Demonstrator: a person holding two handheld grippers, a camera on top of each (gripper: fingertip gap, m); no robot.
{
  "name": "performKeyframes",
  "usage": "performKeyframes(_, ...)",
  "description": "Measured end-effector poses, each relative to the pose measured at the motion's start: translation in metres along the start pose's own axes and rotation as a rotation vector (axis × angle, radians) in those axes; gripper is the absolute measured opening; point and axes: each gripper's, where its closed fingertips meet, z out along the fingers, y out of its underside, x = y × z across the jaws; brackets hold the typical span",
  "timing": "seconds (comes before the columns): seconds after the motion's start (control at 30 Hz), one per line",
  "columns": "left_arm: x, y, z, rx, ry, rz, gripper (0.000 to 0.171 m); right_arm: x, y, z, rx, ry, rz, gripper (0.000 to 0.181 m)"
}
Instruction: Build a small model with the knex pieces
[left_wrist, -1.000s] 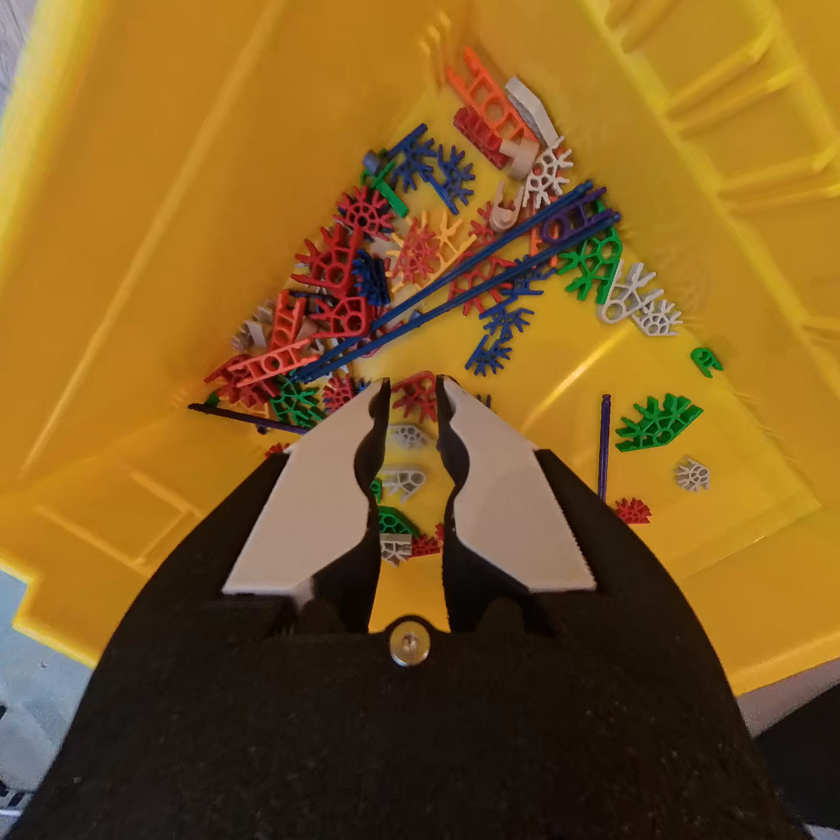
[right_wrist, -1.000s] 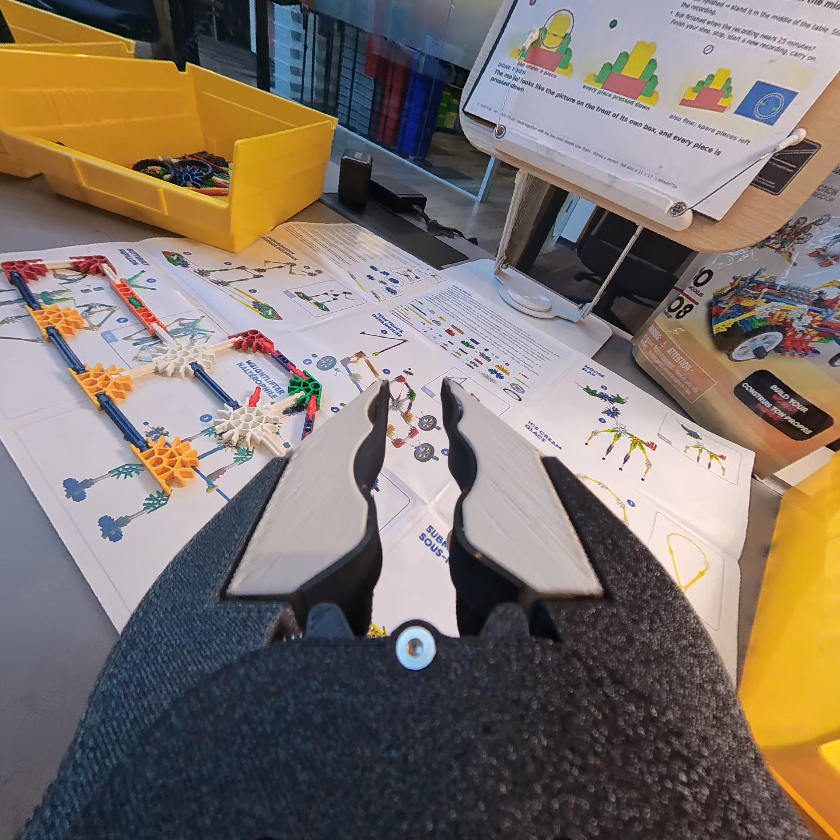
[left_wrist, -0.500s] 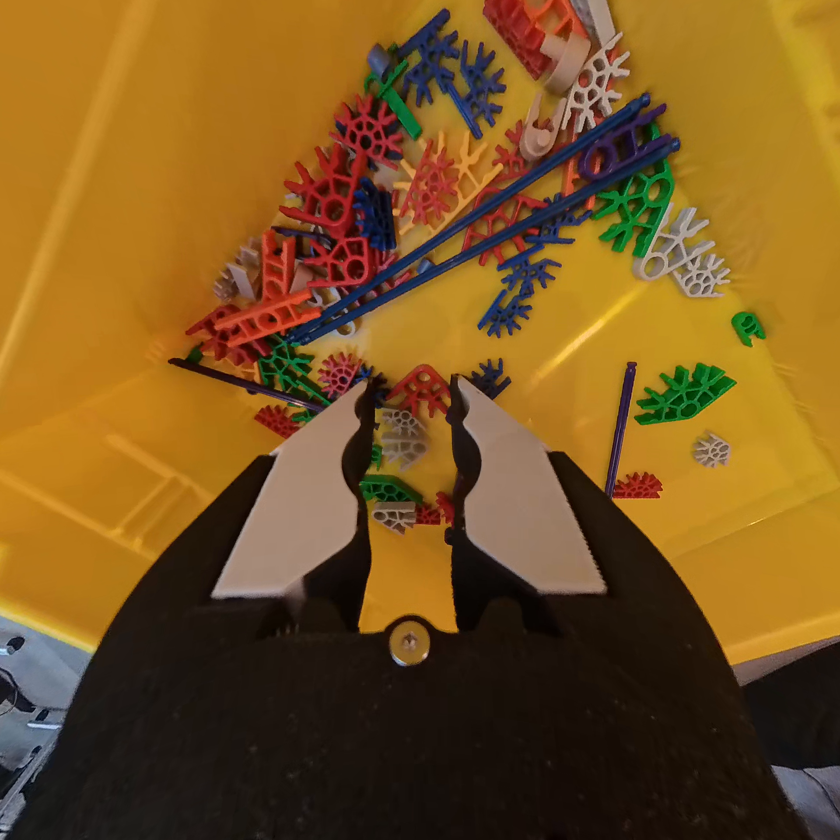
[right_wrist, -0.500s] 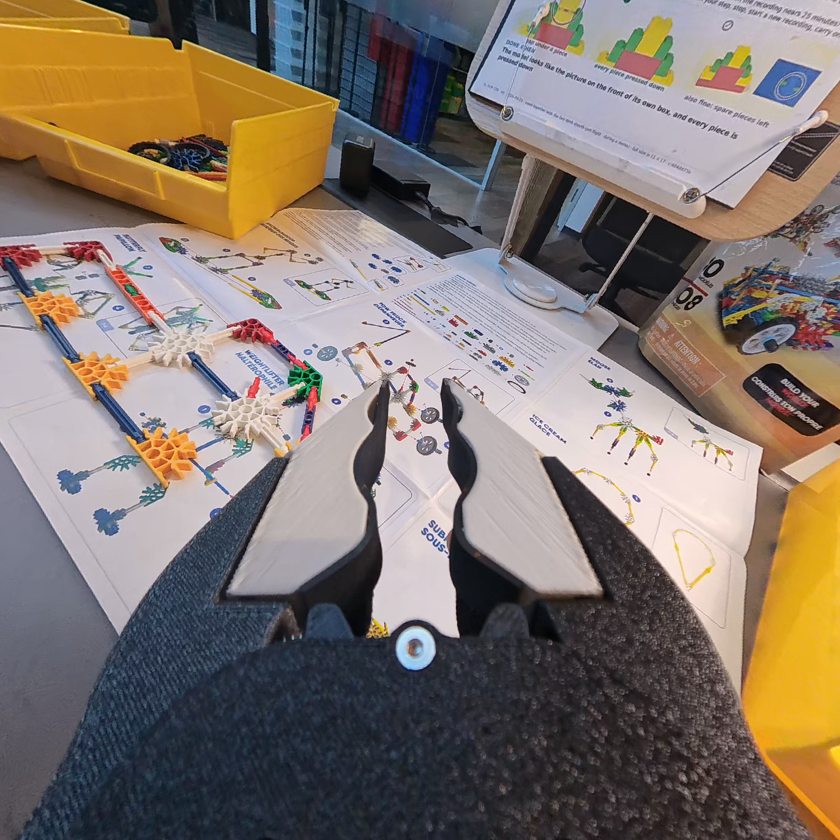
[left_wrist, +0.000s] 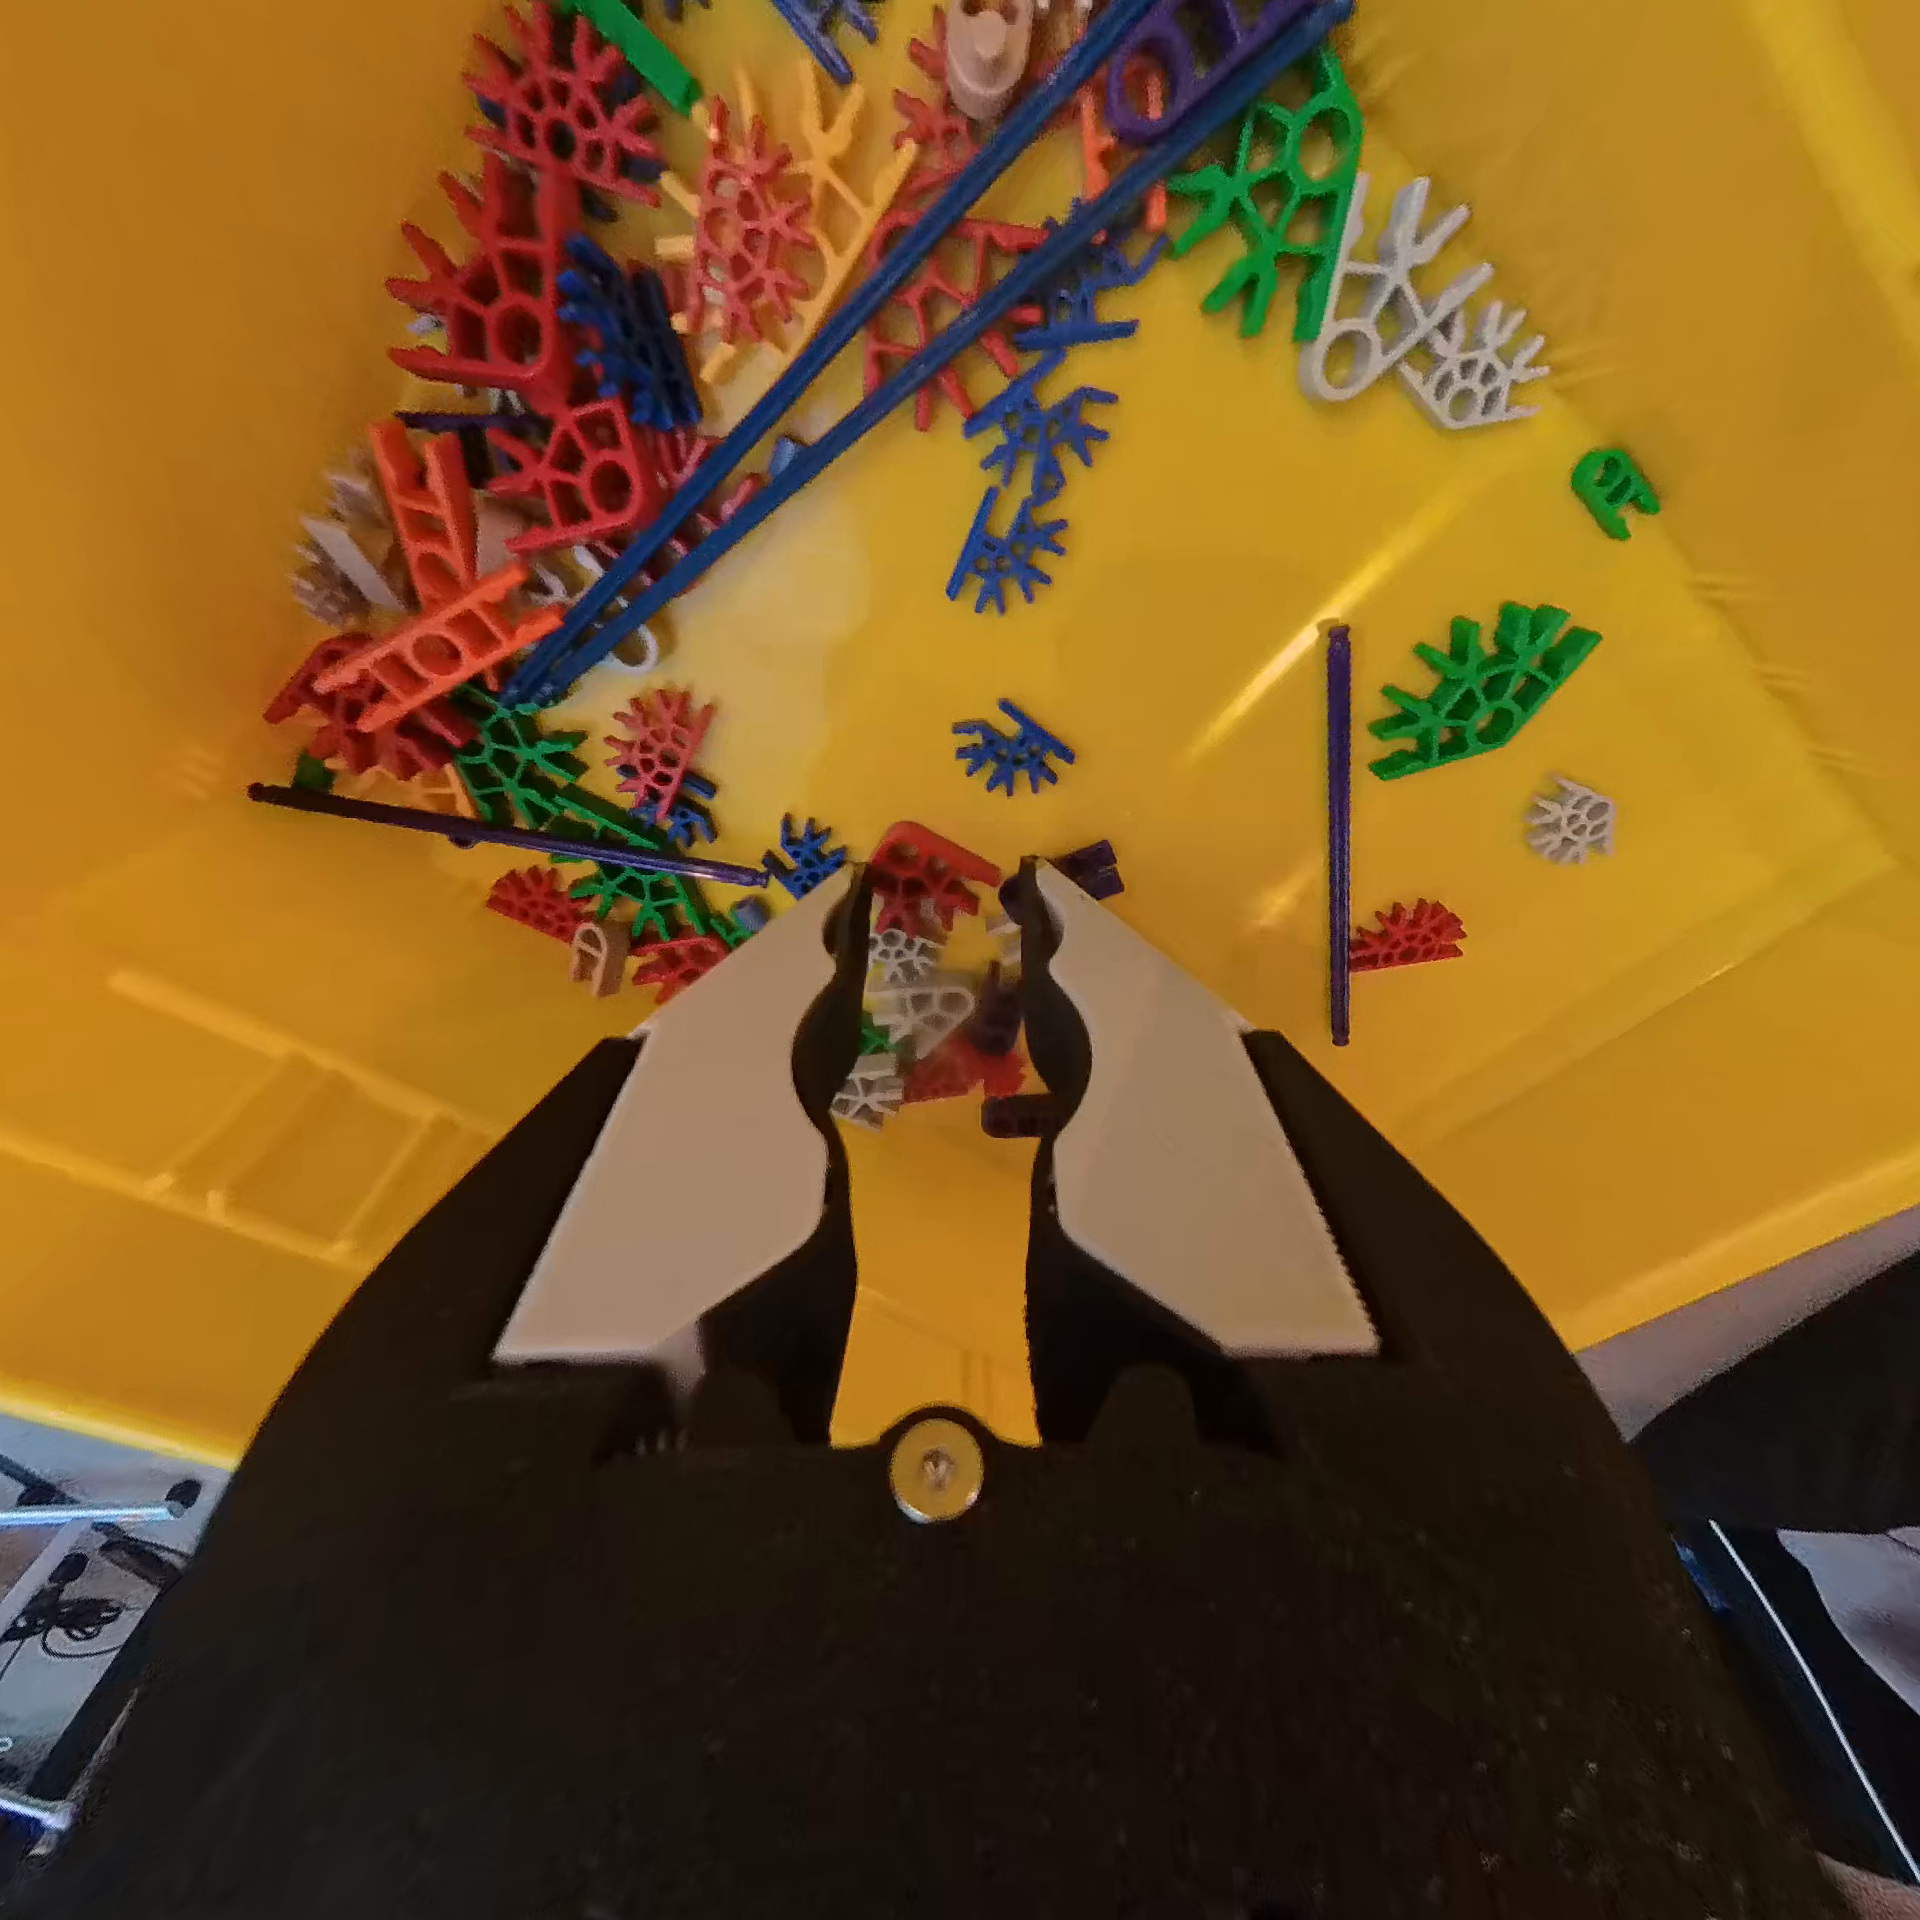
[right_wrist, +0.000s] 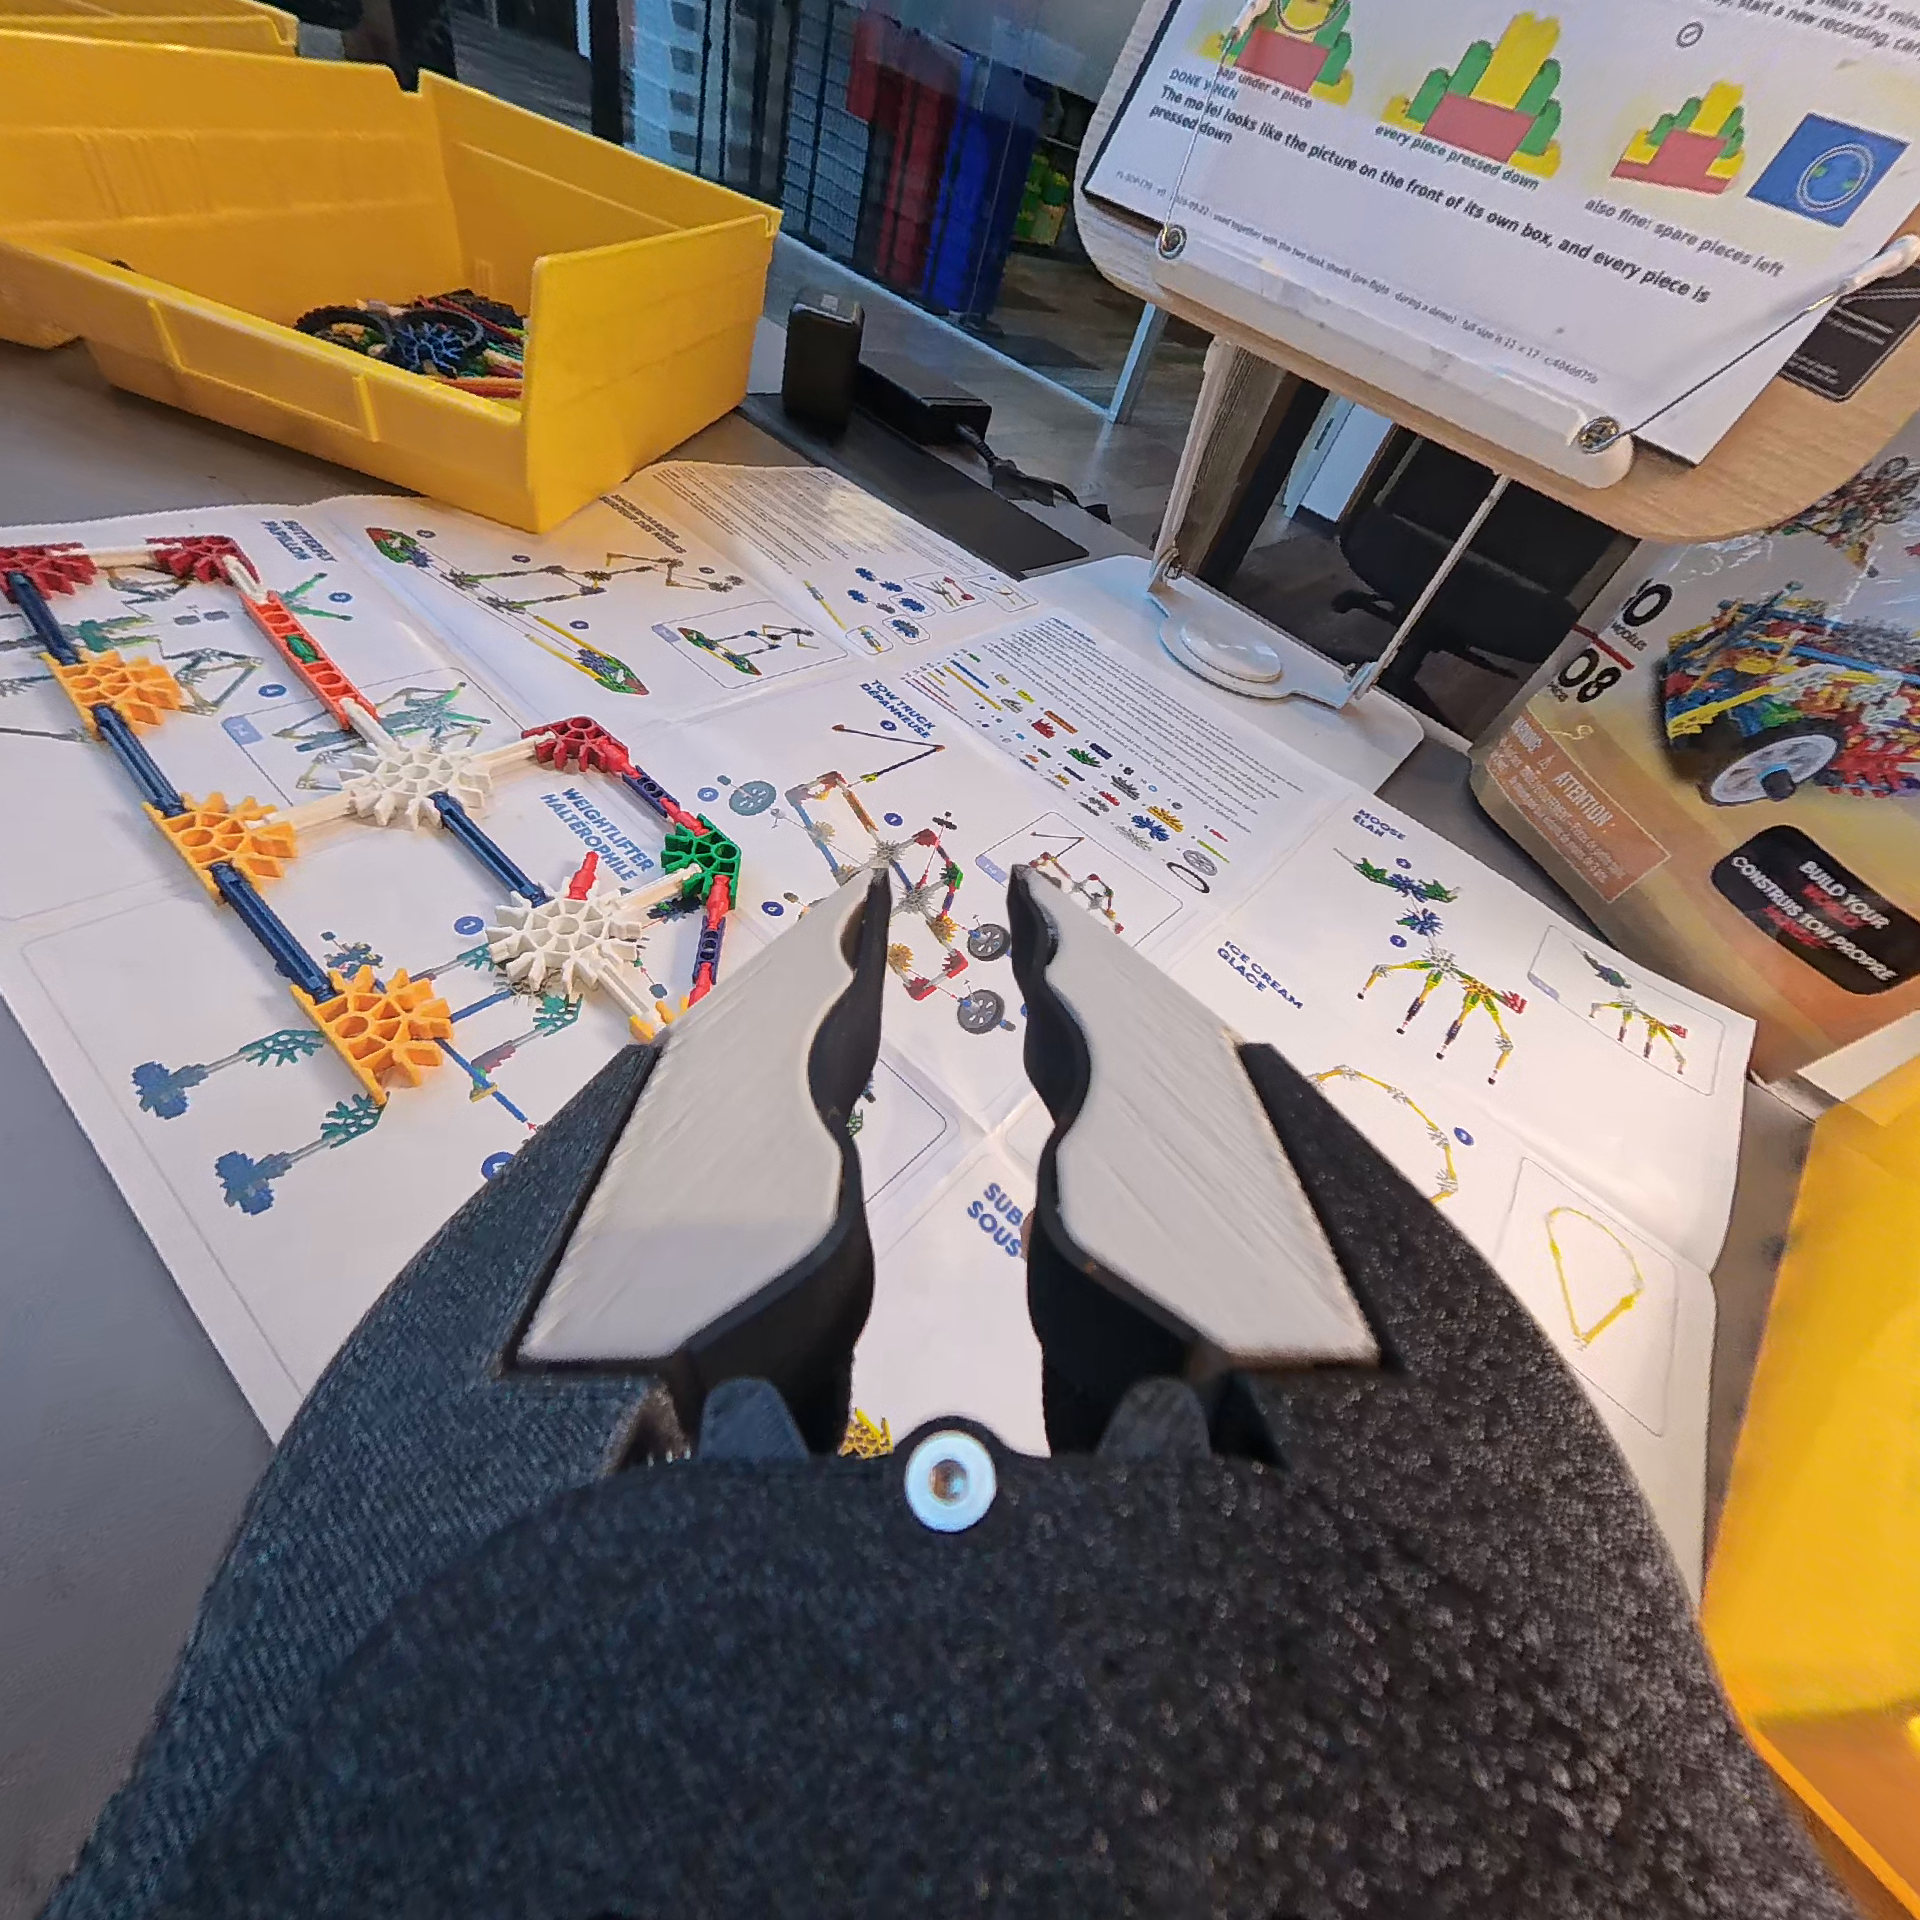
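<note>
Left wrist view looks straight down into a yellow bin (left_wrist: 260, 1039), and the left gripper (left_wrist: 940, 883) hangs low inside it with its jaws a narrow gap apart, gripping nothing. Between the tips sits a red connector piece (left_wrist: 920, 878), and just behind it a small jumble of grey and red bits (left_wrist: 914, 1023) — the fingers hide its edges, so I cannot tell whether either tip touches the plastic. A purple piece (left_wrist: 1086, 868) peeks out beside the right tip, half covered. Further up lies the main heap of parts (left_wrist: 582, 416): red, orange, blue, green and grey, crossed by two long blue rods (left_wrist: 883, 343) whose far ends are cut off by the top edge. A short purple rod (left_wrist: 1338, 831) lies apart on the right, near a green fan-shaped piece (left_wrist: 1481, 691).

Right wrist view now: the right gripper (right_wrist: 948, 883) hovers over a big unfolded instruction sheet (right_wrist: 1195, 831) on the grey table (right_wrist: 94, 1299), jaws narrowly parted and empty. A flat frame of rods and connectors (right_wrist: 405, 779) rests on the sheet to its left; its far-left end runs out of frame. Behind it stands a second yellow bin (right_wrist: 623, 343) holding dark pieces too small to sort out. A wooden stand with a printed page (right_wrist: 1558, 208) rises at upper right, top cropped, and a toy box (right_wrist: 1714, 779) sits below it — also clipped by the edge. A blurred yellow wall (right_wrist: 1829, 1455) fills the lower right corner.
</note>
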Motion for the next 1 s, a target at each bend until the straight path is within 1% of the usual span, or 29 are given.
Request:
performKeyframes(0.2,0.001,0.002,0.001,-0.005,0.014,0.0,0.028,-0.002,0.001,0.001,-0.007,-0.005,-0.007,0.022)
performKeyframes(0.33,-0.006,0.006,0.003,-0.017,-0.001,-0.008,0.029,-0.001,0.001,0.001,-0.007,-0.002,-0.003,0.022)
performKeyframes(0.43,-0.003,0.006,0.007,-0.009,0.03,-0.012,0.019,-0.002,0.002,0.001,-0.009,-0.005,-0.006,0.022)
performKeyframes(0.5,-0.003,0.006,0.007,-0.002,0.033,-0.011,0.019,-0.002,0.002,0.002,-0.011,-0.009,-0.006,0.022)
performKeyframes(0.57,-0.008,0.005,0.007,0.012,0.009,-0.008,0.004,-0.003,0.003,0.002,-0.013,-0.011,-0.006,0.022)
performKeyframes(0.73,-0.005,-0.003,-0.002,0.065,0.022,0.003,0.004,-0.004,0.004,0.002,-0.017,-0.015,-0.007,0.022)
performKeyframes(0.8,-0.002,-0.011,-0.015,0.119,0.009,0.027,0.003,-0.004,0.003,0.002,-0.014,-0.014,-0.009,0.022)
performKeyframes(0.87,0.008,-0.028,-0.04,0.237,0.0,0.07,0.003,-0.004,0.0,0.001,0.0,-0.014,-0.013,0.022)
performKeyframes(0.93,0.033,-0.052,-0.08,0.432,0.001,0.15,0.003,-0.004,-0.005,-0.001,0.026,-0.015,-0.016,0.022)
performKeyframes(0.97,0.054,-0.063,-0.104,0.545,0.016,0.197,0.004,-0.005,-0.008,-0.001,0.041,-0.019,-0.017,0.022)
performKeyframes(1.0,0.081,-0.071,-0.127,0.657,0.058,0.244,0.004,-0.007,-0.011,-0.002,0.058,-0.026,-0.018,0.023)
